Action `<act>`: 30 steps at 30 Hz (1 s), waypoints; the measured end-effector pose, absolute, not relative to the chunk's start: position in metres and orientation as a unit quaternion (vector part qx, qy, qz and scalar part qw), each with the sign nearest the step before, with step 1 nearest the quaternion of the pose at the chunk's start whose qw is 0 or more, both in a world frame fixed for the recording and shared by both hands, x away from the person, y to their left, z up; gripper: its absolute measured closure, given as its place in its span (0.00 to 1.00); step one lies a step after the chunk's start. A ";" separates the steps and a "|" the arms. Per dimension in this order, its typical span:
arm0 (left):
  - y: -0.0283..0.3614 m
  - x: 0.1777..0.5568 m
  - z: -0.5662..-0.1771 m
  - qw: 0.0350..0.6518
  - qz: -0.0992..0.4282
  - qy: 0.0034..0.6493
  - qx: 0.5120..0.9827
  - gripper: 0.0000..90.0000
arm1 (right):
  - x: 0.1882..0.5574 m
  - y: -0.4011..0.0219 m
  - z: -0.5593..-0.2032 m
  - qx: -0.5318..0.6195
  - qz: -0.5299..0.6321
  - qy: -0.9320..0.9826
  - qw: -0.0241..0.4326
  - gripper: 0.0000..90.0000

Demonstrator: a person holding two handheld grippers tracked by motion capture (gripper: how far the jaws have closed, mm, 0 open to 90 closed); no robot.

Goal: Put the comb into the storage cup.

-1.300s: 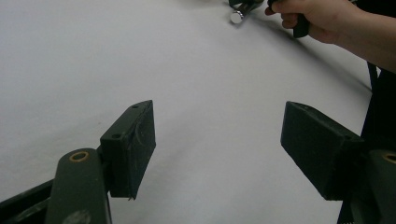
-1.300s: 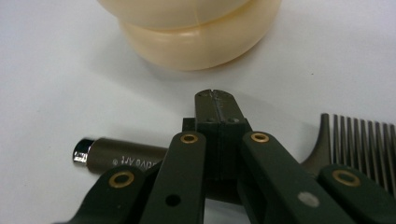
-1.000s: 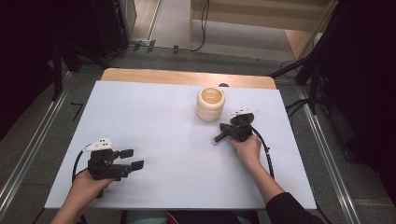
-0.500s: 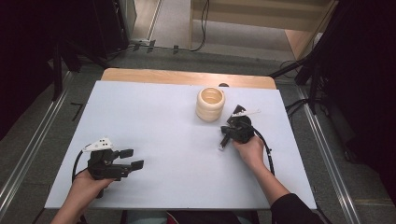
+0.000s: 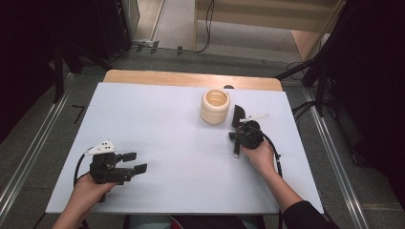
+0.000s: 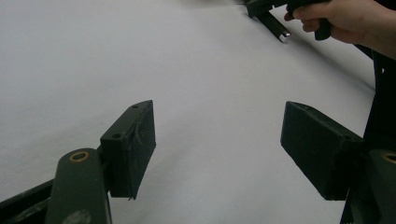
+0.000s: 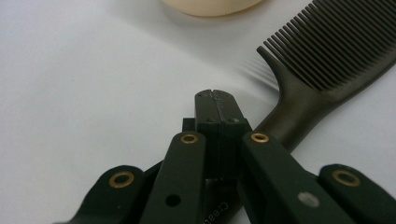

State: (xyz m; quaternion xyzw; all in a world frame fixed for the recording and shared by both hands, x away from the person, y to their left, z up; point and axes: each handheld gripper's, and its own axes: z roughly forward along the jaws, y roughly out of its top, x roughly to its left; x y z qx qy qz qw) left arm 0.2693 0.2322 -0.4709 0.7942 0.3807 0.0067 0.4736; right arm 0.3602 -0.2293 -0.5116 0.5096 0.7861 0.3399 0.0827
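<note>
One comb, lettering too blurred.

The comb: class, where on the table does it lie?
In the high view, the comb lies on the table's far right part, just right of the cream container, by the right tongs.

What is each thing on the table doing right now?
Comb: lying flat on the table, its handle passing under the right hand-held gripper.
Cream cup: upright, open on top, beside the comb.
Left hand-held gripper: open, nothing between its jaws.
Right hand-held gripper: shut, over the comb's handle.
</note>
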 end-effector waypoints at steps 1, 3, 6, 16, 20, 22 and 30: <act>0.232 0.269 -0.471 0.473 0.007 0.380 0.794 0.30 | 0.360 -0.230 -0.512 0.511 0.339 0.786 0.081 0.97; 0.232 0.269 -0.471 0.473 0.007 0.381 0.794 0.30 | 0.359 -0.231 -0.511 0.511 0.339 0.786 0.078 0.97; 0.232 0.269 -0.471 0.476 0.006 0.382 0.792 0.30 | 0.357 -0.233 -0.512 0.511 0.341 0.786 0.075 0.97; 0.232 0.269 -0.471 0.475 0.007 0.381 0.793 0.30 | 0.342 -0.240 -0.511 0.507 0.338 0.790 0.067 0.97; 0.232 0.269 -0.471 0.474 0.007 0.380 0.794 0.30 | 0.337 -0.247 -0.510 0.511 0.334 0.789 0.067 0.97; 0.232 0.269 -0.471 0.474 0.007 0.380 0.794 0.30 | 0.334 -0.252 -0.510 0.510 0.335 0.789 0.070 0.97; 0.232 0.269 -0.471 0.473 0.007 0.378 0.796 0.30 | 0.327 -0.266 -0.510 0.504 0.333 0.792 0.087 0.97</act>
